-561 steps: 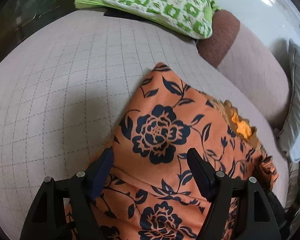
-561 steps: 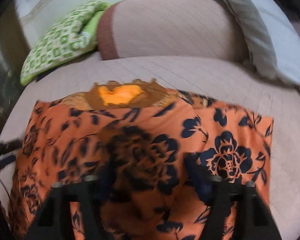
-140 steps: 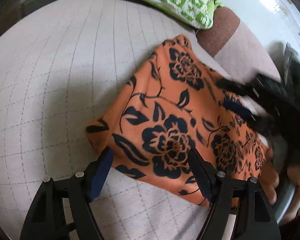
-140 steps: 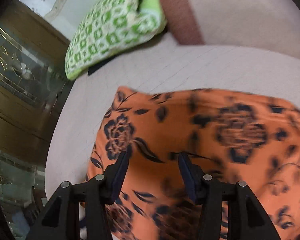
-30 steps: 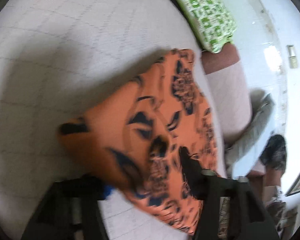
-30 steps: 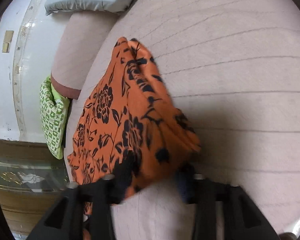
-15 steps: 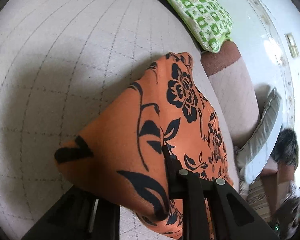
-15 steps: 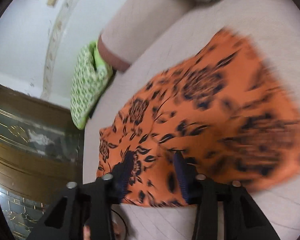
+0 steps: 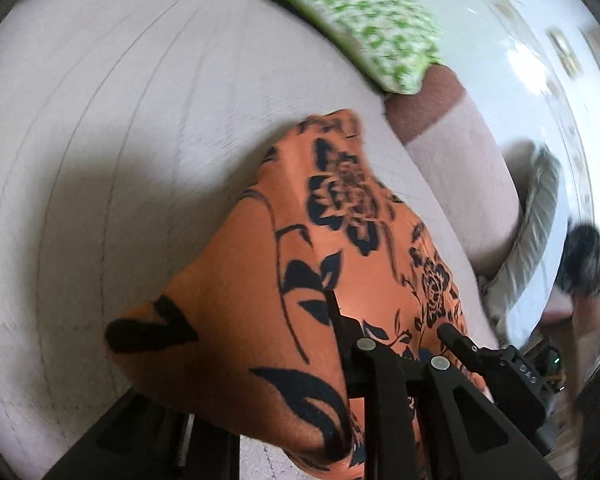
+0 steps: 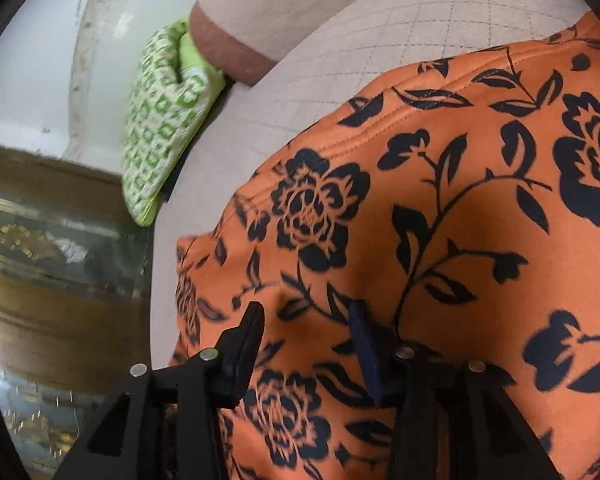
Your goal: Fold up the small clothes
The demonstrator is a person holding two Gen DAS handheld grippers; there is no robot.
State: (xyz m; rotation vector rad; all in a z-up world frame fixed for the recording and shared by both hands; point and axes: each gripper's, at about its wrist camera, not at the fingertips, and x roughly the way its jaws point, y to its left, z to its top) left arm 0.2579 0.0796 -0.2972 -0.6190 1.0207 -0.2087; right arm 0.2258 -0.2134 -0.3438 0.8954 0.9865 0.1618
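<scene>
The orange garment with a black flower print (image 9: 292, 280) lies folded on the pale quilted sofa seat (image 9: 120, 120). My left gripper (image 9: 324, 312) is shut on the garment's near edge; the cloth drapes over its left finger and hides it. The right gripper's black body (image 9: 496, 364) shows at the garment's far side in the left wrist view. In the right wrist view the garment (image 10: 440, 220) fills the middle and right. My right gripper (image 10: 306, 320) is open, its fingers resting over the cloth with nothing between them.
A green and white patterned cushion (image 9: 360, 28) lies at the sofa's back, also in the right wrist view (image 10: 164, 120). A brown-edged back cushion (image 9: 456, 168) and a grey pillow (image 9: 536, 232) stand to the right. A wooden glass-fronted cabinet (image 10: 52, 280) is left of the sofa.
My left gripper has closed on the garment's edge and holds it. My right gripper has swung over the garment and now rests open on it.
</scene>
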